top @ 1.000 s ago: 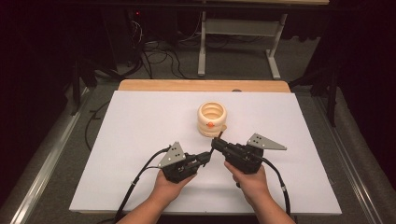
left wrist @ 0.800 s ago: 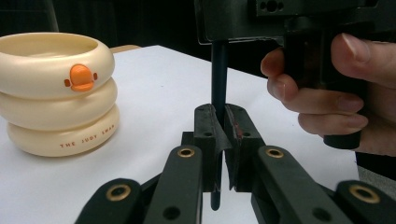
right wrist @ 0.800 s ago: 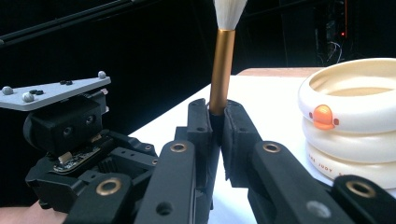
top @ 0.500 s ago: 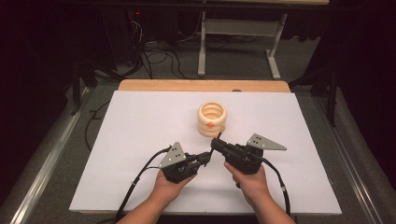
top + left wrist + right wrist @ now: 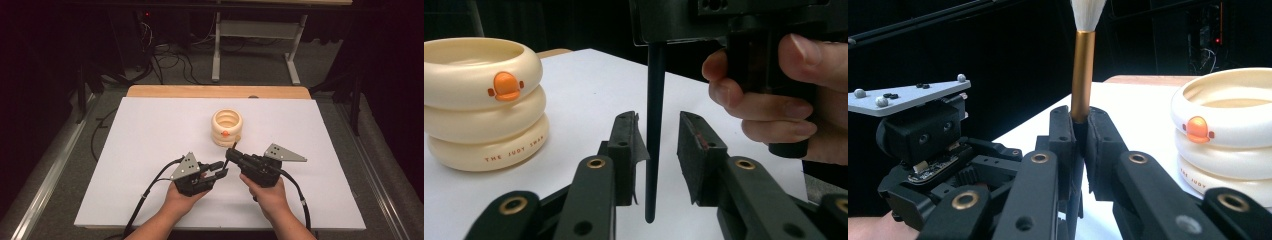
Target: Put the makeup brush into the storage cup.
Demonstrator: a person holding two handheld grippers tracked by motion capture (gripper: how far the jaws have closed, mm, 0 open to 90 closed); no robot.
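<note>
A brush (image 5: 1082, 75) with a black handle, gold ferrule and white bristles stands upright, and my right gripper (image 5: 1080, 130) is shut on it just below the ferrule. Its thin black handle (image 5: 655, 125) hangs down between the pads of my left gripper (image 5: 658, 145), whose jaws have just been opening and stand apart from the handle on both sides. In the high view the left gripper (image 5: 220, 171) and right gripper (image 5: 231, 152) meet tip to tip at the table's middle front. A cream ringed cup (image 5: 226, 126) with an orange duck bill stands just beyond them.
The white table top (image 5: 150, 130) spreads wide to the left and right of the grippers. A wooden strip (image 5: 200, 91) runs along its far edge. Cables trail from both grippers toward the front edge. The cup (image 5: 479, 100) stands close to the left gripper's left side.
The left gripper's jaws have spread apart, letting go of the brush handle's lower end. Both hands have stayed where they were, and the right gripper keeps its grip.
</note>
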